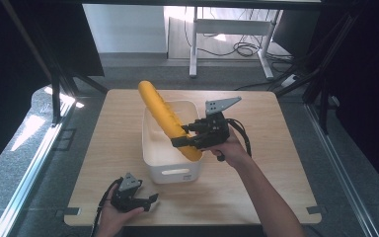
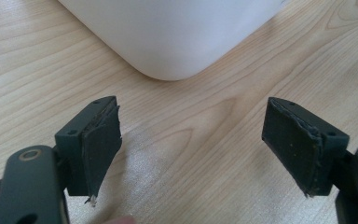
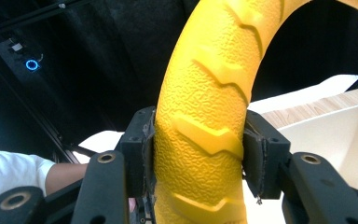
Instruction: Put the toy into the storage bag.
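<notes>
**Yellow loaf gripped over white bin**

The right gripper (image 1: pixel 185 137) clamps a long yellow loaf (image 1: pixel 165 116), tilted above the white bin (image 1: pixel 170 174); the right gripper view shows its ridged, apparently foam surface. The left gripper (image 2: pixel 193 140), jaws released, rests near the bin's corner on the table (image 1: pixel 103 143).

Yellow baguette-shaped loaf (image 1: pixel 165 117), surface finely pebbled with raised chevron slashes along its length. White bin (image 1: pixel 170 170), plain and unpatterned, matte finish inside and out. Table (image 1: pixel 256 182) of pale wood with light brown grain running in long streaks and loops. Right gripper (image 1: pixel 181 137) black throughout, with a grey three-cornered plate on top; left gripper (image 1: pixel 150 200) likewise black with a grey plate. Jaw pads dark charcoal. Floor (image 1: pixel 24 163) speckled grey.
</notes>
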The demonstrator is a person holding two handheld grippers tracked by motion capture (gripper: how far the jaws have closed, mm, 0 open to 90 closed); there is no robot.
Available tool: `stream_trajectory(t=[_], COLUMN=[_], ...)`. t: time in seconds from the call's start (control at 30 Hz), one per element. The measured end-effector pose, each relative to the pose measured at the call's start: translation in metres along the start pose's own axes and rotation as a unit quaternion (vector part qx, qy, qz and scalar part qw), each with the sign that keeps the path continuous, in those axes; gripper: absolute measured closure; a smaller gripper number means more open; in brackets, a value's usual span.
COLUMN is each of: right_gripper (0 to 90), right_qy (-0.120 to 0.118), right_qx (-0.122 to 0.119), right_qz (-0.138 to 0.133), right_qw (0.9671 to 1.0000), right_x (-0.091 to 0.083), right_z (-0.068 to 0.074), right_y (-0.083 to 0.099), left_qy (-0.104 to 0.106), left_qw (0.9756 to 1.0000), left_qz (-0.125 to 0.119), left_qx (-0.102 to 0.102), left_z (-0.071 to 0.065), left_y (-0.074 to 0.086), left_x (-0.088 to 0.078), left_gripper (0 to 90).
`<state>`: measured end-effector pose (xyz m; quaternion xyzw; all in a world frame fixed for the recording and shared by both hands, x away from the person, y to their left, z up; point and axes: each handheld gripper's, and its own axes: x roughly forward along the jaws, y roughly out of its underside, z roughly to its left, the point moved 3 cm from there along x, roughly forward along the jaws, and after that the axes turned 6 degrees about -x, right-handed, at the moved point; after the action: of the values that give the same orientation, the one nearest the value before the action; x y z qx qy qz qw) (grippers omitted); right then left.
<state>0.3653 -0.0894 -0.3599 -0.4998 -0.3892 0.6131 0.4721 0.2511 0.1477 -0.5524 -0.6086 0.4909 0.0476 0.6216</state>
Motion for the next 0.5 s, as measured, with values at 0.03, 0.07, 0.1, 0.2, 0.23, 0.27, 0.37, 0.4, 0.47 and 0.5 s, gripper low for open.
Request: stream_trajectory(t=[0.03, 0.07, 0.1, 0.2, 0.23, 0.27, 0.37, 0.4, 0.47, 0.5], right_gripper=[50.9, 50.9, 50.9, 50.7, 50.6, 50.4, 49.8, 49.6, 49.5, 49.4], right_qy=[-0.002, -0.001, -0.004, -0.004, -0.002, 0.003, 0.013, 0.015, 0.018, 0.021], right_qx=[0.003, 0.003, 0.004, 0.003, 0.002, 0.0, 0.002, 0.004, 0.001, -0.002], right_qz=[-0.001, -0.001, -0.001, 0.001, 0.004, 0.006, 0.008, 0.006, 0.005, 0.005], right_qw=[1.0, 1.0, 1.0, 1.0, 1.0, 1.0, 0.9999, 0.9999, 0.9998, 0.9998], right_x=[0.0, 0.0, 0.001, 0.002, 0.002, 0.002, 0.002, 0.002, 0.0, -0.001], right_z=[-0.001, -0.002, -0.002, -0.003, -0.003, -0.003, -0.006, -0.007, -0.007, -0.008], right_y=[0.0, 0.001, 0.002, 0.004, 0.004, 0.005, 0.007, 0.008, 0.01, 0.011], left_qy=[0.0, 0.0, 0.0, 0.0, 0.0, 0.001, 0.0, 0.001, 0.0, 0.001], left_qw=[1.0, 1.0, 1.0, 1.0, 1.0, 1.0, 1.0, 1.0, 1.0, 1.0], left_qz=[0.0, 0.0, 0.0, 0.0, 0.0, 0.0, 0.0, 0.0, 0.0, 0.0], left_qx=[0.0, 0.0, 0.0, 0.001, 0.001, 0.001, 0.001, 0.001, 0.001, 0.001], left_z=[0.0, 0.0, 0.0, 0.0, 0.0, 0.0, 0.0, 0.0, 0.0, 0.0], left_y=[0.0, 0.0, 0.0, 0.0, 0.0, 0.0, 0.0, 0.0, 0.0, 0.0], left_x=[0.0, 0.0, 0.0, -0.001, -0.001, -0.001, -0.001, -0.001, -0.001, -0.001], left_gripper=[19.7, 19.7, 19.7, 19.7, 19.7, 19.7, 19.7, 19.6, 19.6, 19.6])
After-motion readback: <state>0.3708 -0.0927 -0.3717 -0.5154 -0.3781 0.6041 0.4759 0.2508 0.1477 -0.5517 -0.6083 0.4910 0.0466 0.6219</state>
